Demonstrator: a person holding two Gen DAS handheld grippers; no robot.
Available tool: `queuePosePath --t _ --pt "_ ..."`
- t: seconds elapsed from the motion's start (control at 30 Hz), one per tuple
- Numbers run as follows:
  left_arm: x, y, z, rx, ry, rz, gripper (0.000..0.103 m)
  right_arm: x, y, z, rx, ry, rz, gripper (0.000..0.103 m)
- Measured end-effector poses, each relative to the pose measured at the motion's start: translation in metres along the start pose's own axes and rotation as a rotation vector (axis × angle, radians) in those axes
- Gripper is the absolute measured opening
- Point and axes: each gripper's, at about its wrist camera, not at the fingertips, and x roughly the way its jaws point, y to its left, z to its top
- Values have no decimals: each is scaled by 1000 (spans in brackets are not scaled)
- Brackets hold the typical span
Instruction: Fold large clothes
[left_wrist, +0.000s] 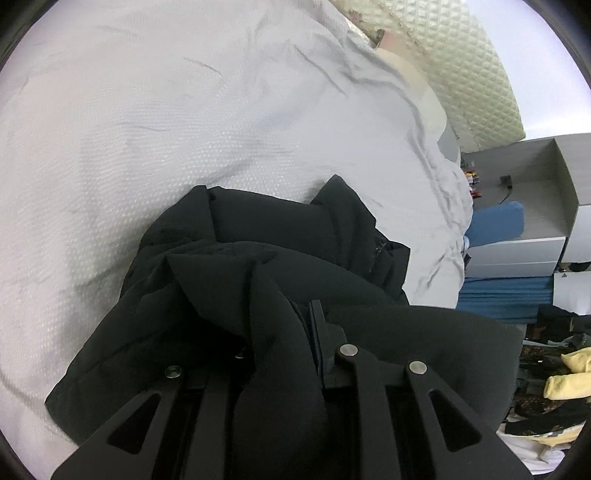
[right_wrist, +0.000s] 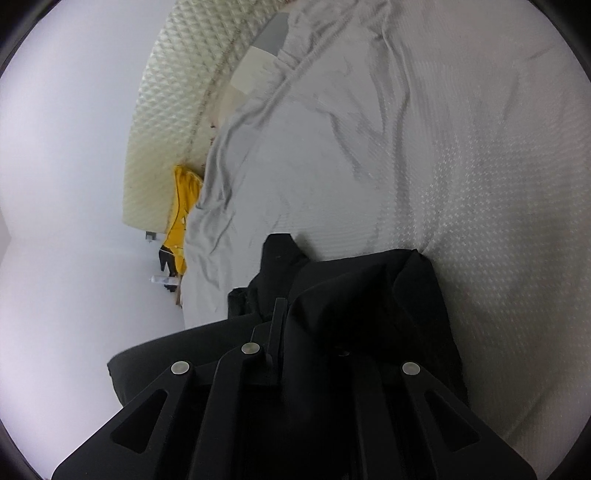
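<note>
A black garment (left_wrist: 258, 229) lies bunched on a white bed sheet (left_wrist: 147, 129). In the left wrist view its cloth rises in a thick fold between the fingers of my left gripper (left_wrist: 284, 325), which is shut on it; the fold hides the left finger. In the right wrist view the same black garment (right_wrist: 369, 295) drapes over my right gripper (right_wrist: 295, 321), which is shut on a pinch of it. Only that gripper's left finger shows; the other is under the cloth. Both grippers hold the garment low over the white sheet (right_wrist: 443, 147).
A cream quilted headboard (left_wrist: 461, 74) (right_wrist: 166, 129) borders the bed. Beyond the bed's edge are a white shelf unit (left_wrist: 535, 173), a blue cloth (left_wrist: 498, 221) and yellow clothes (left_wrist: 569, 376) on the floor. A yellow garment (right_wrist: 183, 206) hangs by the headboard.
</note>
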Motion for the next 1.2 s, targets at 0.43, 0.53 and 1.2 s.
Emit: queuePosePath --t 0.43,0.53,1.2 --pt "-21 29 9 -56 83 -198 21 -8 -37 3 86 77 177 8" --pt "-43 40 0 -33 61 -214 21 -21 -46 4 89 64 174 15" --pt "-108 -12 -172 536 -515 63 66 -122 77 -160 -690 -446 -266 55"
